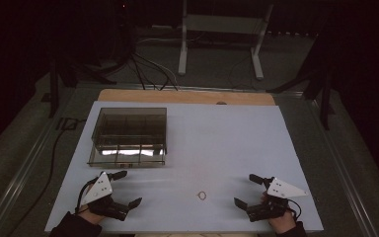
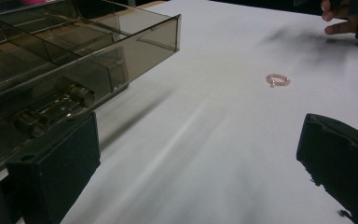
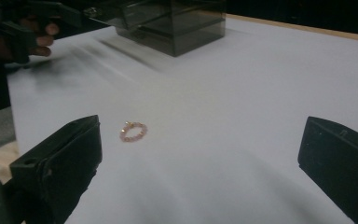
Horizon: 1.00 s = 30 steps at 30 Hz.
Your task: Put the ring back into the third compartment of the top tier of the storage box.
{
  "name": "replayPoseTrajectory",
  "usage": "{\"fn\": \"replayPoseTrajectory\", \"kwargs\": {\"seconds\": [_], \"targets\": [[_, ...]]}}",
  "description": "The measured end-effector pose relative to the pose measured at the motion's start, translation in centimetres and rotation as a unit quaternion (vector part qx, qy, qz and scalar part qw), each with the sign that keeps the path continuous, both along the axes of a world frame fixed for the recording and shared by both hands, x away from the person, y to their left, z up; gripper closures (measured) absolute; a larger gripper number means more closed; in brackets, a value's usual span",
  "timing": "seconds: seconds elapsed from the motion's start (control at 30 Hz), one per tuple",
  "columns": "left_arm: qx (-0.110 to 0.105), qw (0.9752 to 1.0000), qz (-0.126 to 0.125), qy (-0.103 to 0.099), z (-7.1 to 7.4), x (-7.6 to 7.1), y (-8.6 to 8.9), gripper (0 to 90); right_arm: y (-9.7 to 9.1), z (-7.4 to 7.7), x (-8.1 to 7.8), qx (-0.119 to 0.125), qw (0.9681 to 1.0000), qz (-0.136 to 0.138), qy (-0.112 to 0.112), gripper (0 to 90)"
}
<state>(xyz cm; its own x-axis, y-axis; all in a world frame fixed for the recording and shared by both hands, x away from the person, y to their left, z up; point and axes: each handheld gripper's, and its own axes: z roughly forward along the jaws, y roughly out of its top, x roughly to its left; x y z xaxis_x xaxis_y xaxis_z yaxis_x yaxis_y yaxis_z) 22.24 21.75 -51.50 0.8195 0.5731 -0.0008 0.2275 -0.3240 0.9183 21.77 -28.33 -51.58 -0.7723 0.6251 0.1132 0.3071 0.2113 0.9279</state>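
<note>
The desk (image 1: 237, 143) is topped with a smooth, matt white sheet, and a strip of bare pale wood shows along its far edge. At the upper left of the high view, the box (image 1: 128, 136) looks like smoky clear plastic, glossy, catching a bright glare on its near wall. Low in the middle lies a small bracelet (image 1: 202, 195) of pinkish beads with a faint sheen. Each hand-held gripper (image 1: 124, 189) has jaws of dull black plastic and a matt pale grey top plate.
</note>
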Motion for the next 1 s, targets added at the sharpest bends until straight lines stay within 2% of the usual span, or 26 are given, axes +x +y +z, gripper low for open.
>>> {"fn": "replayPoseTrajectory", "kwargs": {"seconds": [0.3,0.47,0.57,0.9,1.0], "targets": [[0.0,1.0,-0.004,0.0,0.0,-0.1,-0.3,0.6,-0.2,0.0,0.1,-0.008,0.9999,-0.011,0.004,0.0],[-0.002,1.0,-0.003,0.004,-0.1,0.1,-0.2,0.6,-0.1,0.2,0.1,-0.003,0.9999,-0.004,0.011,1.4],[0.001,1.0,-0.003,0.002,-0.1,0.0,-0.3,0.6,0.0,0.3,-0.1,-0.004,0.9999,-0.005,0.007,1.4],[-0.002,0.9999,-0.011,0.006,-0.2,0.1,-0.4,0.6,-0.4,1.6,-0.1,0.017,0.9995,-0.028,-0.004,1.3],[-0.005,0.9999,-0.01,0.007,-0.1,0.2,-0.4,0.6,-0.5,2.6,-0.1,0.029,0.9988,-0.037,-0.013,1.3]]}}
